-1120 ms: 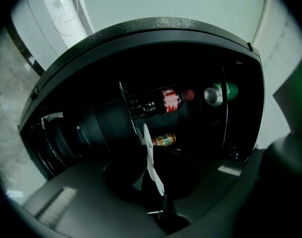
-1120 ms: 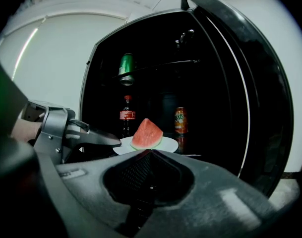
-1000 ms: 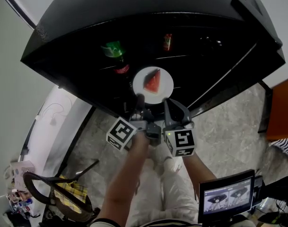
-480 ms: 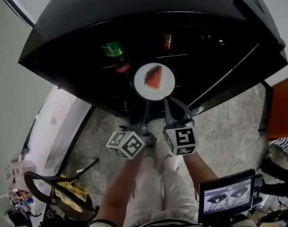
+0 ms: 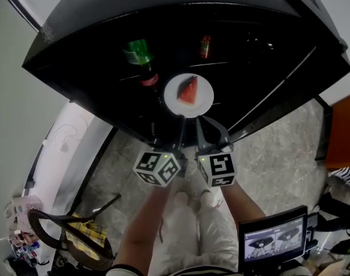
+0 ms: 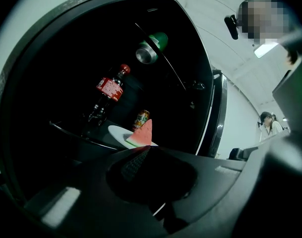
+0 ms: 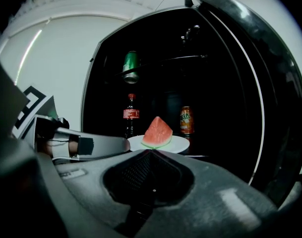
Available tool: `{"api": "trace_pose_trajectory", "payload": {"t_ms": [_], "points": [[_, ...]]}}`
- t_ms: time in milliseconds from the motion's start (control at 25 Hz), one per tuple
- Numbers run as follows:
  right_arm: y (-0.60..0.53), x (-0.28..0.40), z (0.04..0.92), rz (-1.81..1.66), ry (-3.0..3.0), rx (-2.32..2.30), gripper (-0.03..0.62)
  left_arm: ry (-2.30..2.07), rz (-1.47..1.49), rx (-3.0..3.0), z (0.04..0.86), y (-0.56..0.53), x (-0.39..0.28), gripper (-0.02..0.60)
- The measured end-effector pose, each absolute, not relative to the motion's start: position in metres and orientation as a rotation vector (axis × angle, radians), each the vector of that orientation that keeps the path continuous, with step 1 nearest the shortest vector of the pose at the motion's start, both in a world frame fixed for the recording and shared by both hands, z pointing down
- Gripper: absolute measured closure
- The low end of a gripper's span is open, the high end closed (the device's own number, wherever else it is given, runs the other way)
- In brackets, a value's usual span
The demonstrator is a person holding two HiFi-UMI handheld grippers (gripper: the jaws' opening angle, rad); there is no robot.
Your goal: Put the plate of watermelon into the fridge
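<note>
A white plate [image 5: 204, 100] with a red watermelon wedge [image 5: 188, 91] lies on a glass shelf inside the open black fridge [image 5: 77, 33]. Both grippers sit side by side just outside it. My left gripper [image 5: 181, 120] is shut, with its tip at the plate's near rim. My right gripper [image 5: 199, 122] is also shut, just short of the rim. In the left gripper view the plate [image 6: 119, 132] and wedge [image 6: 142, 133] lie right beyond the left gripper [image 6: 146, 148]. In the right gripper view the plate [image 7: 178, 144] sits just past the right gripper [image 7: 151, 152]. I cannot tell whether the tips touch the plate.
A cola bottle [image 5: 149, 78] stands left of the plate, an orange can [image 5: 204, 46] stands behind it, and a green can [image 5: 137, 52] lies on the upper shelf. The fridge door [image 7: 272, 88] hangs open at the right. An orange seat [image 5: 342, 132], a monitor [image 5: 273, 240] and a chair [image 5: 71, 234] stand nearby.
My left gripper has swung right and rolled, ending close beside the right gripper with its tip at the plate's rim. The right gripper and the plate have barely shifted.
</note>
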State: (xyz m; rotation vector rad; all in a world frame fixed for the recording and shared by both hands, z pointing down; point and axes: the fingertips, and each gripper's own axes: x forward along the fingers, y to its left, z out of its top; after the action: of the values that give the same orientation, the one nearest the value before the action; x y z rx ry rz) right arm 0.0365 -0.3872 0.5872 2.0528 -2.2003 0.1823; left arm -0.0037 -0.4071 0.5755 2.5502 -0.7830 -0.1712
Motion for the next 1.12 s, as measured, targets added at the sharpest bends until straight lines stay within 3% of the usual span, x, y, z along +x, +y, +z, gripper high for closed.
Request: {"api": "trace_pose_trajectory", "payload": {"t_ms": [1120], "points": [[-0.429,0.037,0.588,0.197,-2.237,2.06,0.594,-0.908,-0.221,2.612,0.573,-0.441,0.003,0.58]]}}
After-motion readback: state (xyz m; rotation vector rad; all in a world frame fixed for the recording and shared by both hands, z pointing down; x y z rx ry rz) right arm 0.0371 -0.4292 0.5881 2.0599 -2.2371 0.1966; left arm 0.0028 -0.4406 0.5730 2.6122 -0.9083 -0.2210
